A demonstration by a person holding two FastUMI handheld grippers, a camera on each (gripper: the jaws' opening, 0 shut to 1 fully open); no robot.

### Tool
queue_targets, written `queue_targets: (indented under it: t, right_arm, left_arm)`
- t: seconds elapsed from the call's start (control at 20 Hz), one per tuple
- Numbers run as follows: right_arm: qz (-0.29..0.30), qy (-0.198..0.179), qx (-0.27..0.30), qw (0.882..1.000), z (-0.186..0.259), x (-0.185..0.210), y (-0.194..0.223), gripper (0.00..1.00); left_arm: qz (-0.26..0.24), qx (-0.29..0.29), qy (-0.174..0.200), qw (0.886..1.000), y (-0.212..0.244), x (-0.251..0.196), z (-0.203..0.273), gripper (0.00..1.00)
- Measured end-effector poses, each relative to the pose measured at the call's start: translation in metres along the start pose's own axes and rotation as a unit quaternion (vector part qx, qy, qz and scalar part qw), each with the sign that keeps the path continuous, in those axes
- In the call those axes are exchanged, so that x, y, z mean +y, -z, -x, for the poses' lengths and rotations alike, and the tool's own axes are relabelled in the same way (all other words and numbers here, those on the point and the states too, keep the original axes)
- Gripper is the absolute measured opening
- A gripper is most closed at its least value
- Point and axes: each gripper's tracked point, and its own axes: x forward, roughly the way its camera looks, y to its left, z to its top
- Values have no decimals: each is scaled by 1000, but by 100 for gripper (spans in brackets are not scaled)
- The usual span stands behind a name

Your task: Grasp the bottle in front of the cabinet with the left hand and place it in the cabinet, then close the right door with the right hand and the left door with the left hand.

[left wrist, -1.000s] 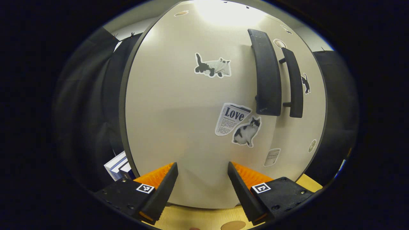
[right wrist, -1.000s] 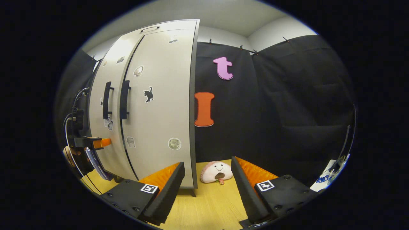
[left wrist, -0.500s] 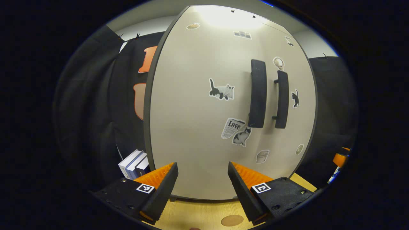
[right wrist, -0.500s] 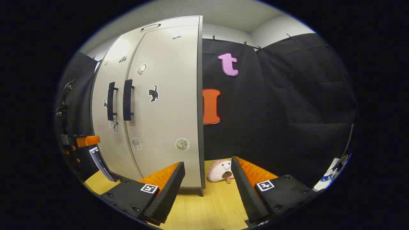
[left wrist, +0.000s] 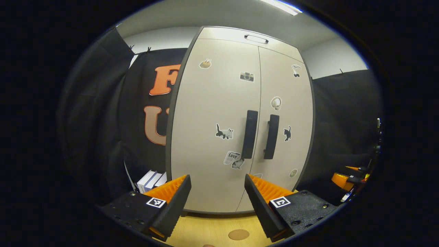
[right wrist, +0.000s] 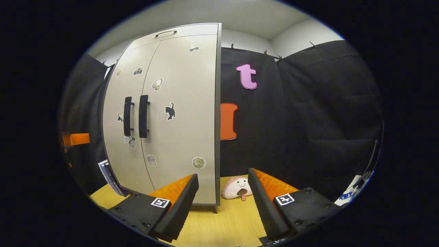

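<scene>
Right gripper [right wrist: 219, 206] held with fingers spread and empty above the wooden tabletop [right wrist: 226, 223], the closed cabinet [right wrist: 171, 113] ahead and left of its jaws, a smiling plush toy [right wrist: 236, 187] lying just beyond them.

The left gripper [left wrist: 216, 202] is drawn well back from the cabinet [left wrist: 219, 103], so that both closed doors are now taken in whole, while the right gripper [right wrist: 222, 202] is shifted only slightly.
</scene>
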Motion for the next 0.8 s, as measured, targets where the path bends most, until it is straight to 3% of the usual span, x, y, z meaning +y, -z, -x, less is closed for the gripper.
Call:
queue_targets:
  t: [0.3,0.8]
  right_arm:
    - [12,5,-15,1000,26,-7,-18,95]
    - [10,-1,-22,1000,41,-6,-22,95]
  left_arm:
    - [8,-13,16,1000,-23,-10,43,95]
    - [12,-22,-11,1000,-31,5,75,95]
